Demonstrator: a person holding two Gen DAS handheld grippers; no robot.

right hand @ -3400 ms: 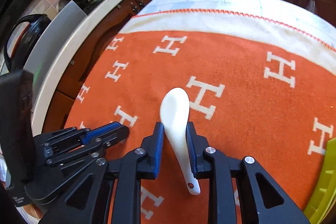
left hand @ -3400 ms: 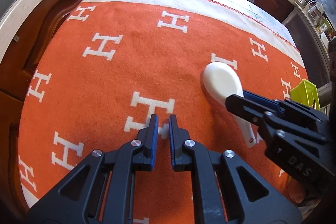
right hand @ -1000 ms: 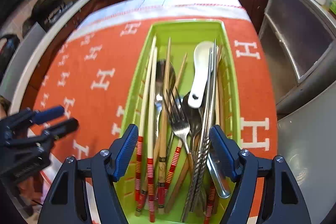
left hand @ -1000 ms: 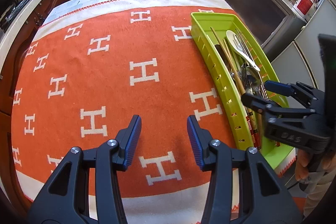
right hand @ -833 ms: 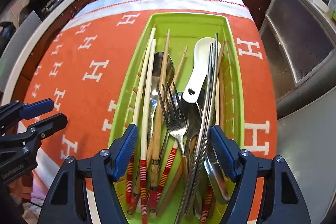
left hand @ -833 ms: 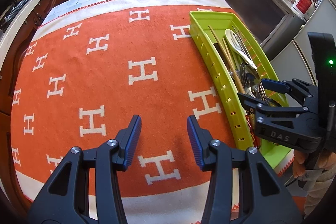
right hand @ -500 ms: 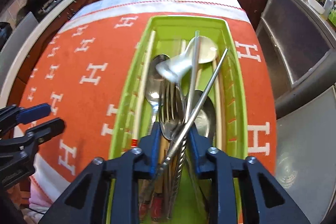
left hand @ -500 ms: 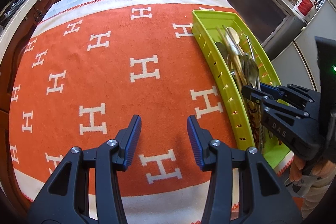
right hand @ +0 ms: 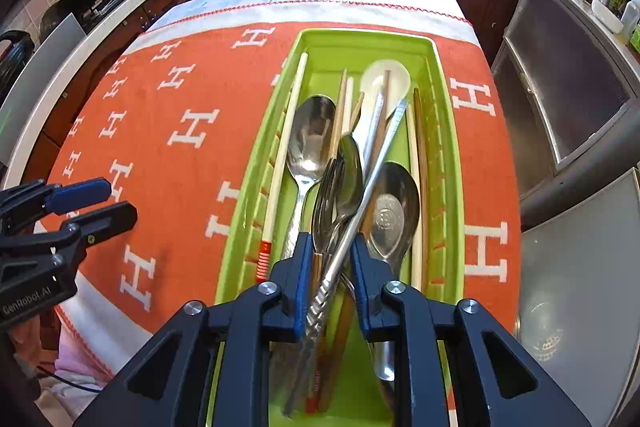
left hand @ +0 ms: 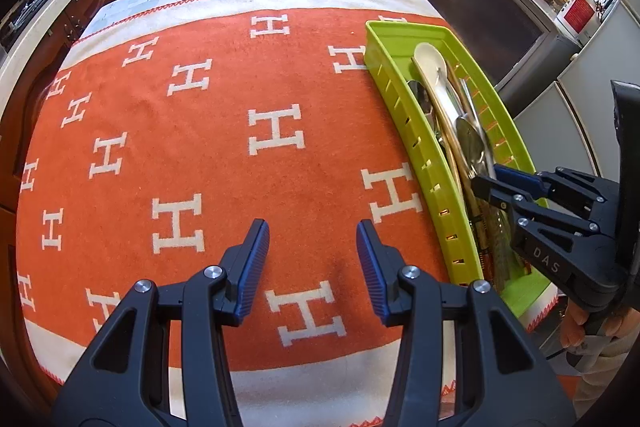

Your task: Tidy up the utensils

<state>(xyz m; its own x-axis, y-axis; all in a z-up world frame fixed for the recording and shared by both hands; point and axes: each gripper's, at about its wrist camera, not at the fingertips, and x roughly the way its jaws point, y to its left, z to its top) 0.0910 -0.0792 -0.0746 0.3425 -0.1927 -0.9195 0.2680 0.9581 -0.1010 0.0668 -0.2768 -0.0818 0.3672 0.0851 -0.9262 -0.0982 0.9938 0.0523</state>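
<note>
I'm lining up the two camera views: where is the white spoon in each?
Left wrist: white spoon lies upper right, at the far end of the green tray.
Right wrist: white spoon sits top centre, at the tray's far end, partly under chopsticks.
Shared landmark: the green tray on the orange cloth.

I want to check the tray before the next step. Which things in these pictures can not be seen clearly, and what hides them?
- Handle ends of the utensils in the green tray, right wrist view: hidden under the right gripper.
- Exactly which utensils the pads press besides the metal chopstick: crowded bundle.
- Tray's near end, left wrist view: covered by the right gripper.
- White spoon: handle buried under chopsticks.
</note>
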